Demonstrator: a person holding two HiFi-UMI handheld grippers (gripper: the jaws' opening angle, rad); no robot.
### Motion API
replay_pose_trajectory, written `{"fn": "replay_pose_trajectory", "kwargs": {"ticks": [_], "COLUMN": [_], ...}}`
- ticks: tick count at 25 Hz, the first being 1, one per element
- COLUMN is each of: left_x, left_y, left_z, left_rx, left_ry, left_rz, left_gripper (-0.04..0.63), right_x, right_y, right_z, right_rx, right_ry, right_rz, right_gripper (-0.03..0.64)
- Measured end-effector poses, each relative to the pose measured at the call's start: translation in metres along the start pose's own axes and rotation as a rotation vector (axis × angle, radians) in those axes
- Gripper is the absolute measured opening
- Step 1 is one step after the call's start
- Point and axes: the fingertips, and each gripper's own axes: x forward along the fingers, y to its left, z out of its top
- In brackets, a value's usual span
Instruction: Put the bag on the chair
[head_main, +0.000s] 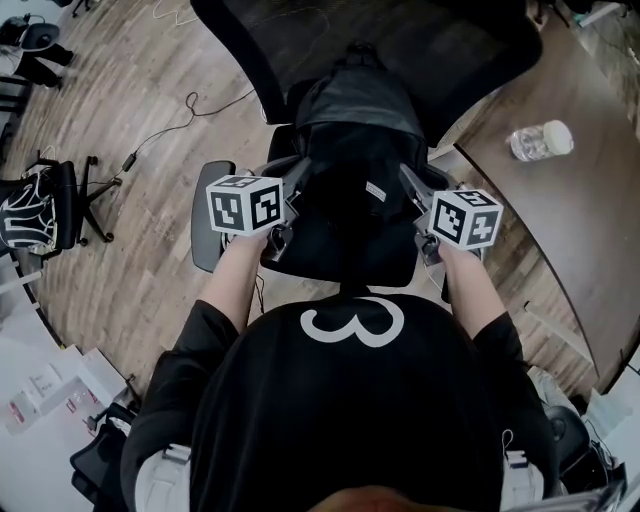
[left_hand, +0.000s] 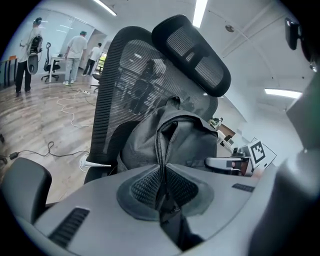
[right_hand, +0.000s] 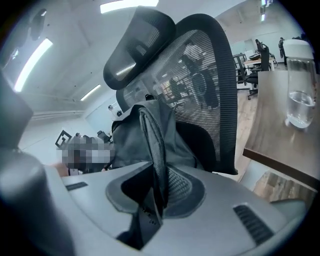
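The left gripper (left_hand: 162, 195) was clenched on a zip-edged fold of the bag (head_main: 355, 140), which sat straight ahead of its jaws, up against the backrest of the chair (head_main: 300, 40). It was soft, sagging fabric that looked fairly full, so it would probably slump rather than stand stiff. The stitched side ridges seemed the surest hold. On the far side, the right gripper (right_hand: 157, 195) pinched the matching ridge, with the bag just ahead of it too.

black short-sleeve tee (head_main: 350, 420), white 3-shaped print (head_main: 352, 322) below the collar. left gripper (head_main: 297, 180), right gripper (head_main: 412, 185): grey shells, white cubes (head_main: 247, 205) with black square markers, dark mesh-textured pads (left_hand: 142, 187).
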Motion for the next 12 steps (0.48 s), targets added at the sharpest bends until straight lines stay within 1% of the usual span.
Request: {"fn": "replay_pose_trajectory", "kwargs": {"ticks": [5, 9, 12], "left_x": [0.008, 0.013, 0.017], "left_y": [0.004, 0.006, 0.008], "left_z": [-0.004, -0.006, -0.006], "left_rx": [-0.004, 0.042, 0.040], "left_ry": [-0.007, -0.021, -0.037], "left_rz": [0.000, -0.005, 0.003], "left_gripper": [0.049, 0.049, 0.049], "right_x": [0.004, 0.011, 0.014], "right_y": [-0.005, -0.011, -0.014], "right_z": [-0.004, -0.007, -0.007], "right_rx": [0.008, 0.036, 0.059], "right_ry": [-0.002, -0.002, -0.004], "right_rz": [-0.013, -0.036, -0.040], "right_gripper": [0.066, 0.066, 0.066]}}
